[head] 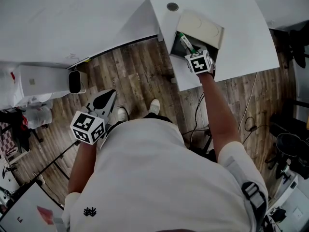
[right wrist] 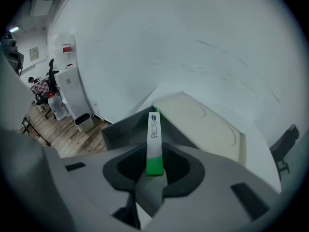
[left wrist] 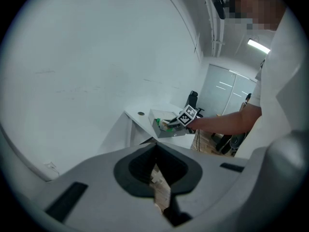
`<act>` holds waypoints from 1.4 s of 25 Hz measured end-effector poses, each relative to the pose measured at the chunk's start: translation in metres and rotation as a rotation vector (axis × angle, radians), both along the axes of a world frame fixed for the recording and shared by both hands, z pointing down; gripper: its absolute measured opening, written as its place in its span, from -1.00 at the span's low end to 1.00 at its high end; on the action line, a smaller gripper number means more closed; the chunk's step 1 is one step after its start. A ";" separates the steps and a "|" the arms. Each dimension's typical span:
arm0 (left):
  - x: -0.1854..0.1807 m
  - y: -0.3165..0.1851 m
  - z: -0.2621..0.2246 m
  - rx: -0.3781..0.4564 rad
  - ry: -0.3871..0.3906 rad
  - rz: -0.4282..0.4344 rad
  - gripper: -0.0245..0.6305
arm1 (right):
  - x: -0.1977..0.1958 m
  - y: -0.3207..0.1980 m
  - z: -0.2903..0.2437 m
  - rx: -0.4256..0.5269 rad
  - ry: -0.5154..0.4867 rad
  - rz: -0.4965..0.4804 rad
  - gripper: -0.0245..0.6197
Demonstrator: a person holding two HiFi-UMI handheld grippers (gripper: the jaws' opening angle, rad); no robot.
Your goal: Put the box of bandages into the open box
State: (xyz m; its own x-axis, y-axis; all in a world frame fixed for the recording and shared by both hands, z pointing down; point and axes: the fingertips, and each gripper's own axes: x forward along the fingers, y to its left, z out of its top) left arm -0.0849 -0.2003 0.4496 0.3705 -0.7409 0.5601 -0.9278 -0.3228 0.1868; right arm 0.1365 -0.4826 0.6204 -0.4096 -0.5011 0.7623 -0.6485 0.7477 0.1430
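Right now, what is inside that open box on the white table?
The bandage box, gripped by the right claw, reaches into the open box. Otherwise only bare grey walls show; its floor is hidden behind the claw.

I am seeing the box of bandages (right wrist: 153, 139) showing white along its length, with a green near end and blue print towards the far end. The open box (right wrist: 118, 129) is showing grey walls and a cream lid. The surface (head: 241, 42) is reading white, and the floor (head: 130, 81) is showing brown wood-grain planks. The right tool (right wrist: 154, 170) and left tool (left wrist: 156, 151) are showing pale grey bodies with darker hollows. Their marker cubes (head: 199, 62) are carrying black-and-white squares.
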 end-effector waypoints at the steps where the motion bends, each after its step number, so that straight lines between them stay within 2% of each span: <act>1: 0.000 0.000 0.000 -0.001 0.000 0.000 -0.90 | 0.000 0.000 0.001 -0.001 -0.001 -0.001 -0.64; 8: 0.002 -0.001 0.001 -0.006 -0.006 0.008 -0.90 | 0.000 0.000 0.001 0.012 0.004 -0.013 -0.61; 12: 0.002 -0.002 -0.001 -0.003 -0.006 0.022 -0.90 | -0.001 0.001 -0.002 0.015 0.001 -0.019 -0.44; 16: 0.003 -0.001 0.000 -0.006 -0.001 0.046 -0.90 | 0.000 0.008 -0.012 0.029 -0.008 -0.019 -0.42; 25: 0.003 -0.002 -0.001 0.016 0.028 0.133 -0.90 | 0.014 0.028 -0.046 0.089 -0.023 0.048 -0.42; 35: -0.019 0.010 -0.003 0.055 0.082 0.223 -0.90 | 0.030 0.086 -0.073 0.119 -0.041 0.188 -0.70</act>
